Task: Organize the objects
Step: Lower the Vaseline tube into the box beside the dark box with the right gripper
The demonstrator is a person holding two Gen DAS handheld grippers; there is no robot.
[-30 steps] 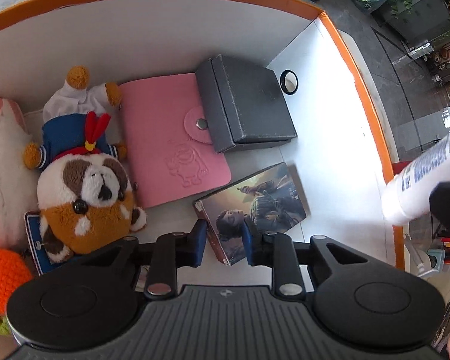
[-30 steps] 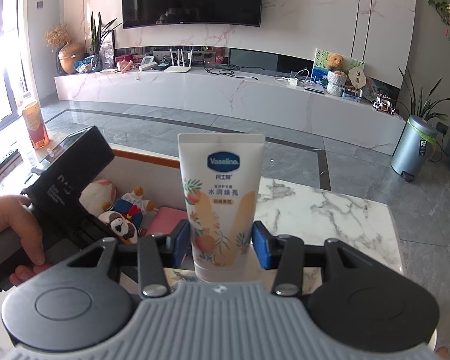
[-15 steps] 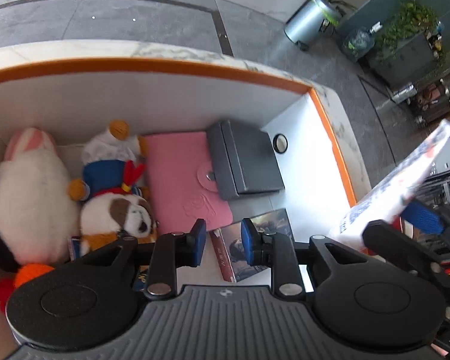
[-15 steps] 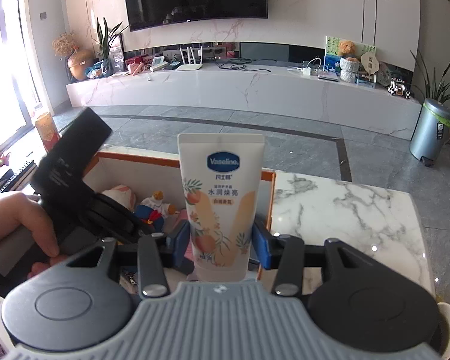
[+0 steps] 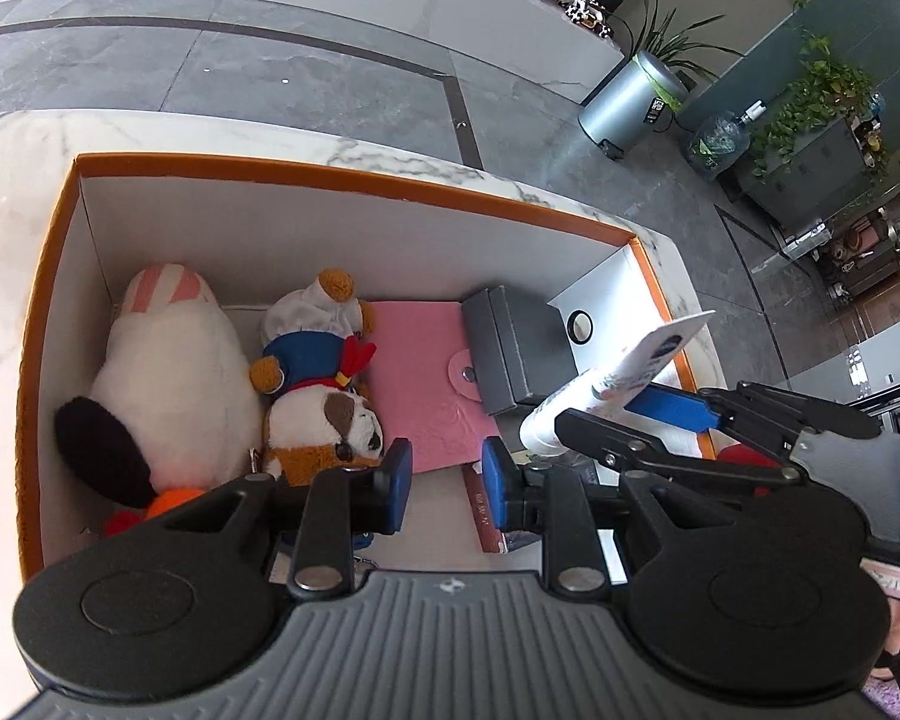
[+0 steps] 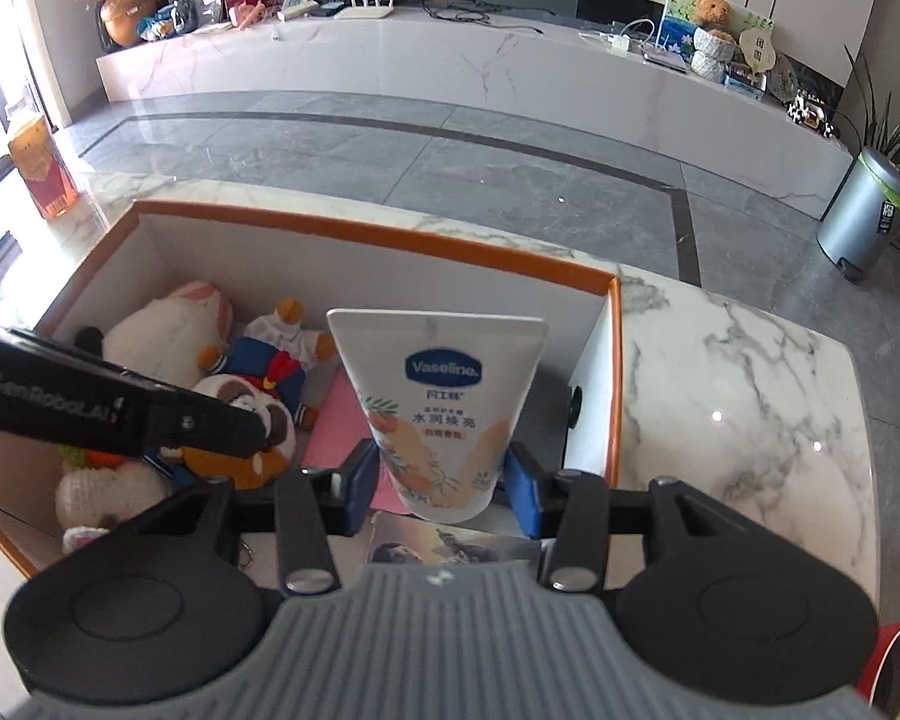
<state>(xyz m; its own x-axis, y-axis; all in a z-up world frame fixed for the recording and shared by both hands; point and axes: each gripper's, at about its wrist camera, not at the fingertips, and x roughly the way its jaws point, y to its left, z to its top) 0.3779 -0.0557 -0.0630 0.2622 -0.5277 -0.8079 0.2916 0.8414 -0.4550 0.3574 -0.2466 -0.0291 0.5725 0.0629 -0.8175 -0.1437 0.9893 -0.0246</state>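
A white Vaseline lotion tube (image 6: 444,414) stands cap-down between the blue pads of my right gripper (image 6: 441,483), which is shut on it. The tube hangs over the right part of an orange-rimmed white box (image 6: 390,234). In the left wrist view the same tube (image 5: 618,378) slants over the box's right end, near the grey case (image 5: 522,348). My left gripper (image 5: 447,480) hovers above the box's near side, open a little, with nothing between its pads. Its black body (image 6: 120,414) crosses the left of the right wrist view.
The box (image 5: 354,180) holds a white plush (image 5: 168,384), a dog plush in a blue suit (image 5: 324,414), a pink wallet (image 5: 420,384) and a picture-cover case (image 6: 456,546). On the marble table stand an orange carton (image 6: 42,168) and a red cup (image 6: 894,666).
My left gripper has drawn back and up, so the whole box now shows. The right gripper has carried the tube in over the box's right part and tipped downward.
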